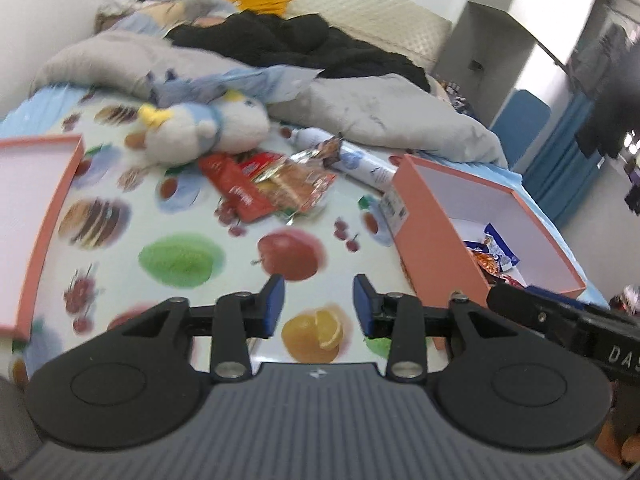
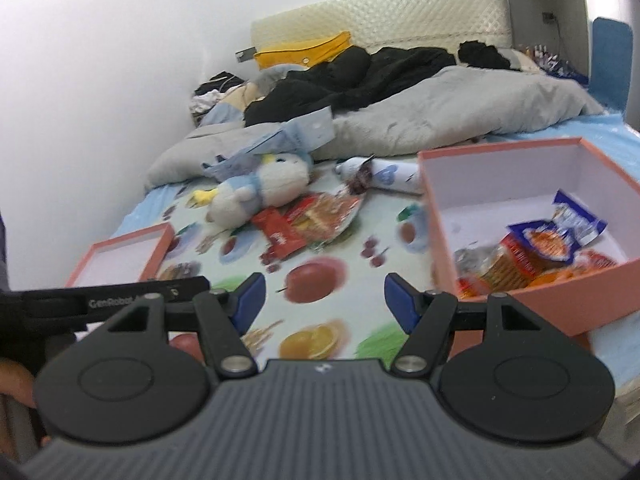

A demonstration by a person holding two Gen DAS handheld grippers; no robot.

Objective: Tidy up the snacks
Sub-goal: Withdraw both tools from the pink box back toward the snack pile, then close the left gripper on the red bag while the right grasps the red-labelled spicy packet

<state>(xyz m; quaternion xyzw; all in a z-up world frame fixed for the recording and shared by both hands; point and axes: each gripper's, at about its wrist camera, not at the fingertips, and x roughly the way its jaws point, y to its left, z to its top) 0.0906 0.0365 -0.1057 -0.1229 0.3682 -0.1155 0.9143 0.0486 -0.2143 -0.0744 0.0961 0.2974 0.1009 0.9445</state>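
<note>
pile of red and orange foil snack packets (image 1: pixel 272 186) lies on fruit-print bedsheet (image 1: pixel 180 256), well ahead of both tools | more packets, slightly blurred, inside pink cardboard box (image 2: pixel 536 292) | left gripper (image 1: pixel 319 304) half open, empty | right gripper (image 2: pixel 325 300) wide open, empty

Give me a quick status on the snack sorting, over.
Left gripper and right gripper open, jaws empty. Some snacks in pink box; snack pile remains on bedsheet. Plush toy lies against the pile.
</note>
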